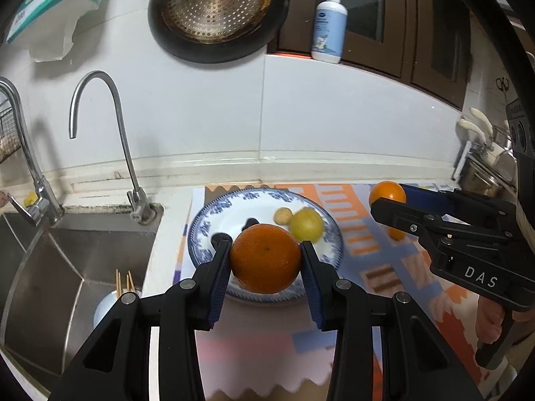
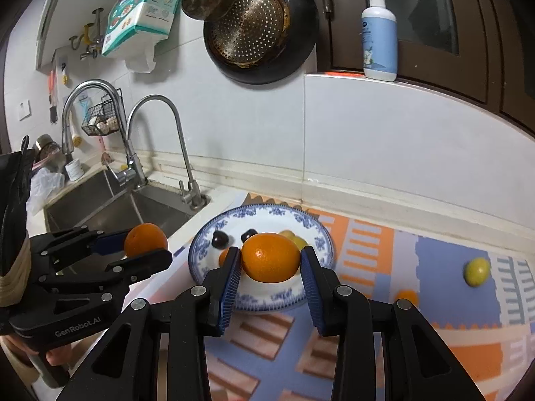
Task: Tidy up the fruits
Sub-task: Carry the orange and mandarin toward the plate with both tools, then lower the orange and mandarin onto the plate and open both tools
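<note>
Oranges fill both grippers: the left gripper (image 1: 266, 254) pinches one orange (image 1: 265, 258) above the blue-rimmed plate (image 1: 200, 234), and the right gripper (image 2: 271, 260) pinches another orange (image 2: 270, 258) over that plate on the counter's patterned mat (image 2: 434, 250).

Right gripper (image 2: 271, 260) clamps an orange (image 2: 270, 257) (above the plate (image 2: 204, 234)).
</note>
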### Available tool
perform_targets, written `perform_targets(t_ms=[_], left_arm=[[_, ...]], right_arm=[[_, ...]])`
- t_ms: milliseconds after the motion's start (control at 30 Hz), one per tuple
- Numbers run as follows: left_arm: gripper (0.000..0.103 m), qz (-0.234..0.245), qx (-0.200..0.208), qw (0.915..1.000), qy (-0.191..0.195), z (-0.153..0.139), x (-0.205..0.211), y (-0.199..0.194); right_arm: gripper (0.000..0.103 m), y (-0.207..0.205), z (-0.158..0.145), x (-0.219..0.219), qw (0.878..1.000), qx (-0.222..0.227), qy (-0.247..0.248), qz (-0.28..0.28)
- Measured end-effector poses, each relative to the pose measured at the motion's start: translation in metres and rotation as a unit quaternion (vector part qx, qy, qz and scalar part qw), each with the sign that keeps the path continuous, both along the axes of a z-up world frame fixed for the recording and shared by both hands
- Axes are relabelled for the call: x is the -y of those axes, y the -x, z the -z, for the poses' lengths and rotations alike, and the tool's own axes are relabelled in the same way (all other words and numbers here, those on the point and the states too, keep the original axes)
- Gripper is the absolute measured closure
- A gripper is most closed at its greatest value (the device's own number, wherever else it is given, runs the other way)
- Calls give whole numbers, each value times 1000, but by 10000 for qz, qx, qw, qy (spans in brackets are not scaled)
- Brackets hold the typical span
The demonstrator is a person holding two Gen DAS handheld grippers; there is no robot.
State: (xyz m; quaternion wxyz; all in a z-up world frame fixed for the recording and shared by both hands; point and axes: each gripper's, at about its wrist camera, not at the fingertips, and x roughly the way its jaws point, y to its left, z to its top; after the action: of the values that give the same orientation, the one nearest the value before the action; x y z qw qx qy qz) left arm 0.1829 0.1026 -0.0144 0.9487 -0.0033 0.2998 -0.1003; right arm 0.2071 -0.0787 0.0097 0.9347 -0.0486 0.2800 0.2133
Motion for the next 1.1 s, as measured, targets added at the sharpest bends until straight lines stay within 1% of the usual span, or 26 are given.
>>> perform_targets(t_ms=[267, 467, 600, 767, 967, 1100], left_arm=[[63, 5, -123, 9999, -81, 11, -7, -52], [63, 85, -412, 9991, -108, 29, -10, -93], [63, 145, -682, 9975, -108, 45, -11, -122], [63, 198, -898, 9957, -132, 58, -10, -148], [63, 240, -1097, 9935, -183, 71, -8, -173], [63, 272, -1228, 9919, -196, 78, -6, -182]], right_arm=[[66, -55, 15, -12, 9995, -315, -42, -3], [66, -91, 32, -19, 9985, -541, 17, 67], [66, -115, 45, -20, 9972, -724, 68, 166], [66, -144, 59, -19, 9944, -1019, 12, 289], [65, -165, 76, -20, 9907, -1315, -15, 340], [65, -170, 83, -21, 9894, -1411, -17, 348]])
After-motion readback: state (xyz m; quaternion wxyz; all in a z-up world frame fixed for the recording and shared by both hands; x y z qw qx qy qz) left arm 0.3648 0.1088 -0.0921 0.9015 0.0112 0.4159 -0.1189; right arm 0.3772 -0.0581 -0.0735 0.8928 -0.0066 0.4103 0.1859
